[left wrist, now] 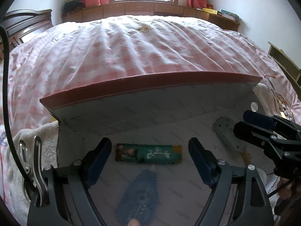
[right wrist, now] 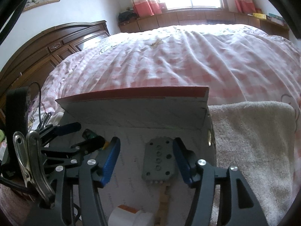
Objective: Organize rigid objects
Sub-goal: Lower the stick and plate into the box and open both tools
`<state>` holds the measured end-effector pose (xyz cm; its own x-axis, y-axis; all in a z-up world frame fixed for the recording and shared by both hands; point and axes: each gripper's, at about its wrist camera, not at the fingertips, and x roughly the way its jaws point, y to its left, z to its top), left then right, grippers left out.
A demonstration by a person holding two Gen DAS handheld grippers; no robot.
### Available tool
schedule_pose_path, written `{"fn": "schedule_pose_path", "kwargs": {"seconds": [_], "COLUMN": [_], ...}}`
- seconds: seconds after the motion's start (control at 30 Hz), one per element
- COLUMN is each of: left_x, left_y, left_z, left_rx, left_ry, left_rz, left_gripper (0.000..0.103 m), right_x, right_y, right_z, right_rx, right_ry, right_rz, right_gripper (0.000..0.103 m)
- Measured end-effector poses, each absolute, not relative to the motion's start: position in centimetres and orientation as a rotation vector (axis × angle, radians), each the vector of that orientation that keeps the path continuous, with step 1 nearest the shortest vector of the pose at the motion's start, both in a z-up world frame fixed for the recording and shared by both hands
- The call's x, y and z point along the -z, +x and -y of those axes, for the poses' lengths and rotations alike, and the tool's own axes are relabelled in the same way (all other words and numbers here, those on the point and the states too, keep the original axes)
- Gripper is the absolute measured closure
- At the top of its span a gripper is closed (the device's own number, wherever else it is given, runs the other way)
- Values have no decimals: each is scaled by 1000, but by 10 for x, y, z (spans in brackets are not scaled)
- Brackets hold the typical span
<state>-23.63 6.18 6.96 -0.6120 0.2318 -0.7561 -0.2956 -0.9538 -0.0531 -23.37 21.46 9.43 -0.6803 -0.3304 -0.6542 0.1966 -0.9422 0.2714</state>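
In the left wrist view, the left gripper (left wrist: 150, 160) is hovering over the open box (left wrist: 131, 113) with its jaws spread and nothing between them. Just below it a blue plastic piece (left wrist: 139, 194) is lying on the box floor, its near end cut off by the frame edge, where a blurred fingertip is intruding. Beyond it a green packet (left wrist: 148, 154) is lying flat; its print is too smeared to read.

In the right wrist view, the right gripper (right wrist: 146, 160) is standing released around a grey perforated block (right wrist: 160, 160), pads just beside it and not pressing. A white container with an orange band (right wrist: 129, 215) is showing only partly at the bottom edge.

A white towel (right wrist: 250, 141) is lying beside the box, and the pink checked bedspread (left wrist: 131, 47) is stretching back toward the window, which is washed out by glare.
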Motion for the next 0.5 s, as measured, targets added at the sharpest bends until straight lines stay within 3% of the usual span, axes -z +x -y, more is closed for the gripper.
{"fn": "schedule_pose_path", "kwargs": {"seconds": [0.5], "left_x": [-98], "left_y": [-197], "left_z": [-56], "left_rx": [-2626], "left_ry": [-1124], "left_rz": [-74], "left_gripper": [18], "right_x": [-117], "right_y": [-188], "right_z": [-216], "right_rx": [2647], "right_ry": [1029], "right_rz": [277], "right_gripper": [41]}}
